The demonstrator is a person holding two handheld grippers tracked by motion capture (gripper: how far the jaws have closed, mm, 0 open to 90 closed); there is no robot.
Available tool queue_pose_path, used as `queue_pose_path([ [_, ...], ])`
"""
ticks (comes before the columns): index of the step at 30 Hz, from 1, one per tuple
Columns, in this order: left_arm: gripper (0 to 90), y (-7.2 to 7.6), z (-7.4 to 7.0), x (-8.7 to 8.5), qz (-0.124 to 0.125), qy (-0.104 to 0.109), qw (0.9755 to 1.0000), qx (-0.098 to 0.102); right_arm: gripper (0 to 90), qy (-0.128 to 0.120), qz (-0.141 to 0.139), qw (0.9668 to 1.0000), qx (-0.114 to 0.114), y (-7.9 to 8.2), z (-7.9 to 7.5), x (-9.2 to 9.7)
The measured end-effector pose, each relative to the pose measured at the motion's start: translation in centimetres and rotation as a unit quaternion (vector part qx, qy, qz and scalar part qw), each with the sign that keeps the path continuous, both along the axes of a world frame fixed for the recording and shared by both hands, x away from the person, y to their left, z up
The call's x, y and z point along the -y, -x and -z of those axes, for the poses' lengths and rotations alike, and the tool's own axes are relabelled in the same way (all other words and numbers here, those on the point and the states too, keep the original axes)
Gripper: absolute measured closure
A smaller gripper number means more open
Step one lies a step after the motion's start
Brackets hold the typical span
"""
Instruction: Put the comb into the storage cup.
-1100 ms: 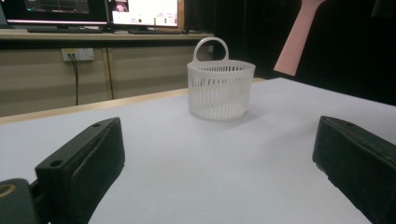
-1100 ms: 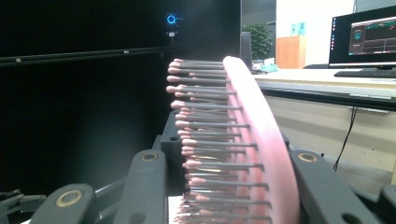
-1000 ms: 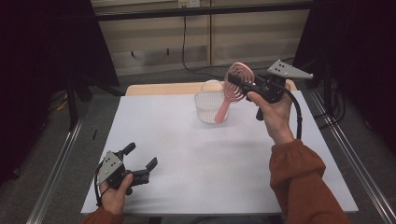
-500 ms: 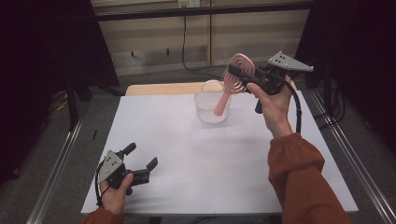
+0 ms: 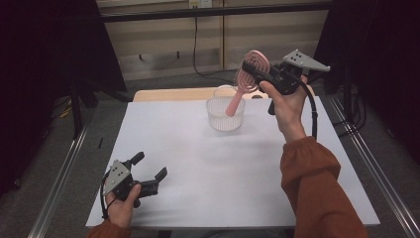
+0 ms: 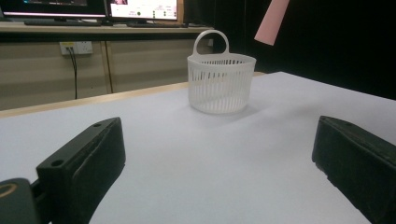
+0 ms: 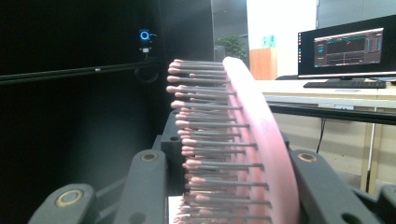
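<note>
High view: right gripper (image 5: 253,71) clamps pink hairbrush (image 5: 246,80) in the air over white basket (image 5: 226,113)
Brush held by its head between the closed jaws, handle tilted down toward the basket's rim, tip above the opening, not touching as far as I can tell. Right gripper view: bristle side (image 7: 212,154) faces one jaw, pink back the other. Basket stands upright on the white table (image 5: 208,173), toward its far edge. Left gripper (image 5: 148,179) rests well nearer than the basket, at the near left of the table, jaws wide apart, nothing between them. No brand or label legible on brush or basket; monitor (image 7: 346,46) text behind too small to read
</note>
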State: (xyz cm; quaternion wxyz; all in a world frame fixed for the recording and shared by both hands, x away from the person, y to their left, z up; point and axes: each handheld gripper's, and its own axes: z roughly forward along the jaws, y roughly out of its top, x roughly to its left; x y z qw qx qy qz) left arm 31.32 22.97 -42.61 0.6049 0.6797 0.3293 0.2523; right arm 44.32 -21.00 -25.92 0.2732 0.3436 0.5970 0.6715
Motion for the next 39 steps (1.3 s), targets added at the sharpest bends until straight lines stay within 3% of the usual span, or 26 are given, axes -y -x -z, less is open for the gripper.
queue_pose_path([
  [18,2.8,0.0,-0.1,-0.1,0.002,-0.002,1.0000,0.002,63.2,-0.020,0.023,0.9995,-0.004,-1.9,1.9,-0.6],
  [39,3.1,0.0,0.0,-0.2,0.006,-0.006,1.0000,-0.003,63.2,-0.021,0.051,0.9984,-0.010,-3.3,4.1,-0.9],
])
